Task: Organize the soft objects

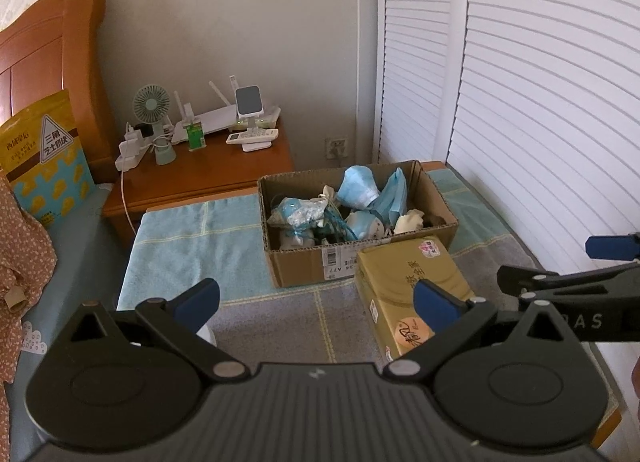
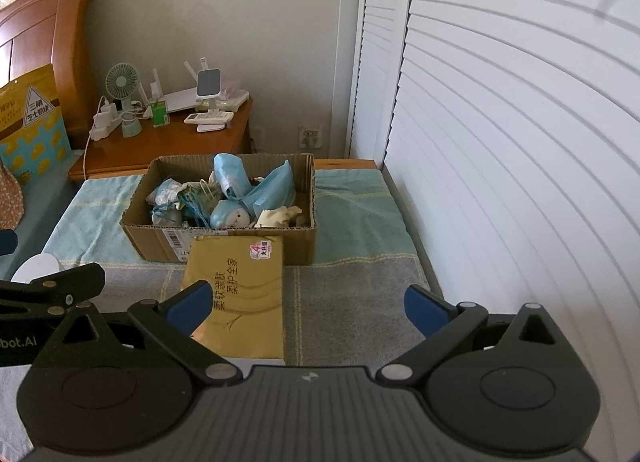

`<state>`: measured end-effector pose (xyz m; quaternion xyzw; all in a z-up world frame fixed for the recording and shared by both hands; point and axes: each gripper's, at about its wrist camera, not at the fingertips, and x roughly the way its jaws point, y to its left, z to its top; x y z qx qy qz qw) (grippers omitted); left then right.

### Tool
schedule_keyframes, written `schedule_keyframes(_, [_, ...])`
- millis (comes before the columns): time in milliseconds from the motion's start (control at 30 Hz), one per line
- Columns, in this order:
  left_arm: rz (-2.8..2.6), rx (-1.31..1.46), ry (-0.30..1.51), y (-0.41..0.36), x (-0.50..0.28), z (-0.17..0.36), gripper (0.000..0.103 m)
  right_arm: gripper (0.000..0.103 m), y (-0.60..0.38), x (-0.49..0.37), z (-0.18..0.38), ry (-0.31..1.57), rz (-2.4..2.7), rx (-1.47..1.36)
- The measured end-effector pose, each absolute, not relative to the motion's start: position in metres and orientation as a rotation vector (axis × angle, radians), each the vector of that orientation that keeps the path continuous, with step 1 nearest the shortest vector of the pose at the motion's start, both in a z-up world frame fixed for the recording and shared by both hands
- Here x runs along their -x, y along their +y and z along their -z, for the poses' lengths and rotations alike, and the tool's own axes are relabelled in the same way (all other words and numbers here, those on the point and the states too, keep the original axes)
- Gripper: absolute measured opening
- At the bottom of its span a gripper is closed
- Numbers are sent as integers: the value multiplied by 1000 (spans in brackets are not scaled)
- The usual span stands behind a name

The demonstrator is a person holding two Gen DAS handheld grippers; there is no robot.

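One cardboard box [image 2: 219, 240] of soft items and one tissue pack [image 2: 240, 294] are seen; left gripper [image 1: 316, 304] and right gripper [image 2: 308, 308] are both spread, empty.

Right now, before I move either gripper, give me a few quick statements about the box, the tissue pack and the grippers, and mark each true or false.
1. The cardboard box is empty. False: it holds blue face masks and other soft items.
2. The gold tissue pack lies on the towel in front of the box. True.
3. The left gripper is shut on the tissue pack. False: its jaws stand wide open and hold nothing.
4. The right gripper is open and empty. True.
5. A small green fan stands on the wooden nightstand. True.
6. The box sits on the nightstand. False: it sits on the towel on the bed.
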<state>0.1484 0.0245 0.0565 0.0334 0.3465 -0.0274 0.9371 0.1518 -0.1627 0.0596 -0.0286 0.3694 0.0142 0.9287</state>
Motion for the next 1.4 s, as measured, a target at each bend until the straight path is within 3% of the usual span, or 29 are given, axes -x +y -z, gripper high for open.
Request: schedule_keyframes(1400, [59,-61,707,23,-149,-59,102,103,-163,-151,-60,753,-27,64])
